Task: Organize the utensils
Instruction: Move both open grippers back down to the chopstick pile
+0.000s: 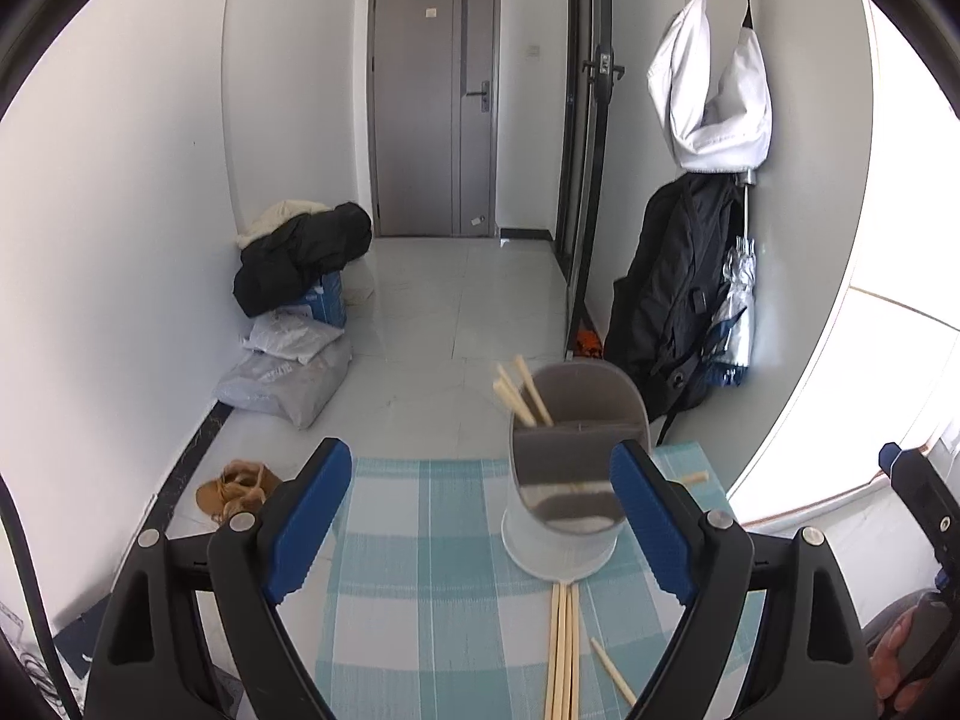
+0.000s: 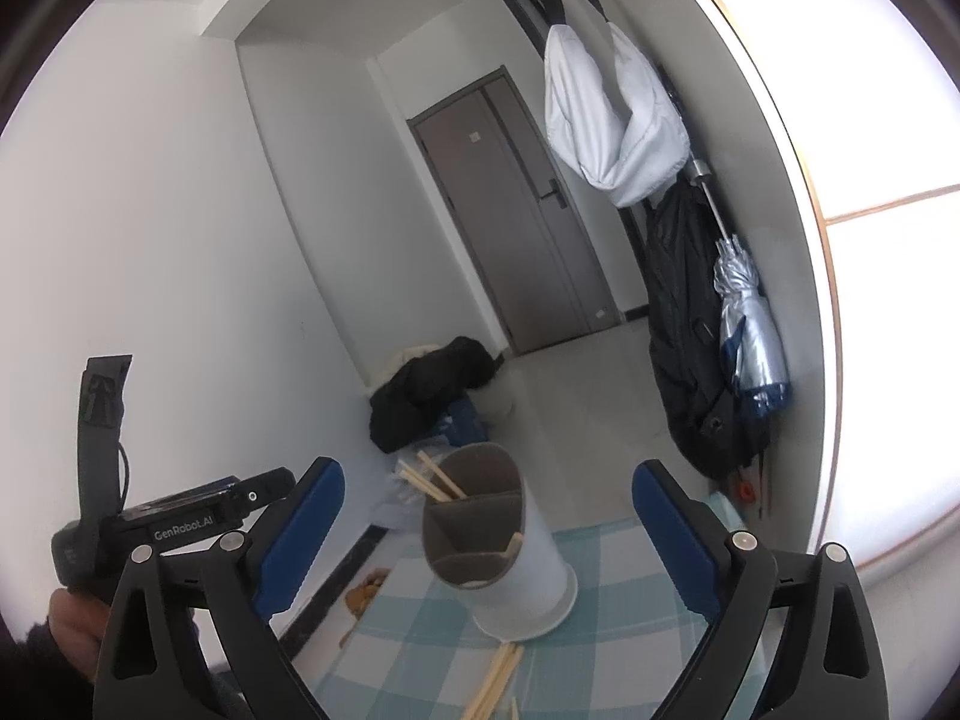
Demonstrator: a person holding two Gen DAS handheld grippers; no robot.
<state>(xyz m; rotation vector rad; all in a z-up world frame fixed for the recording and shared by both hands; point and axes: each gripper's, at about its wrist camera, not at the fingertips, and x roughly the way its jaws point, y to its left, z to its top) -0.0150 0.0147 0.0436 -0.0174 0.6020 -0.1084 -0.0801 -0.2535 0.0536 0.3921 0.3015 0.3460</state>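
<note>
Utensil holder (image 1: 576, 468): grey inside, white outside, divided into compartments, upright on the checked blue-and-white tablecloth (image 1: 420, 570), just ahead of the left gripper (image 1: 480, 516) and close by its right-hand finger. Three or so wooden chopsticks (image 1: 519, 393) leaning out of the far-left compartment. More loose chopsticks (image 1: 564, 648) flat on the cloth, running from the holder's base back between the left gripper's fingers; one single stick (image 1: 612, 669) lying slantwise just beside them, another short end (image 1: 696, 477) showing past the right-hand finger.

Left gripper spread wide, blue pads (image 1: 312, 516) well apart, nothing pinched.

From the right wrist view: same holder (image 2: 498, 540) ahead, between the spread fingers of the right gripper (image 2: 486, 540) but beyond their tips, untouched. Loose sticks (image 2: 495, 681) on the cloth nearer in. Right gripper likewise wide apart, gripping nothing. Body of the left gripper (image 2: 180, 516) off to the left, a hand (image 2: 72, 624) below it.

Further out: grey door (image 1: 435, 102), white bag (image 1: 708, 96) hanging on the wall, black coat (image 1: 678, 294) with a folded umbrella (image 1: 735, 312) beneath, dark clothing pile (image 1: 300, 252) by the left wall, brown shoes (image 1: 237, 489) on the floor.
</note>
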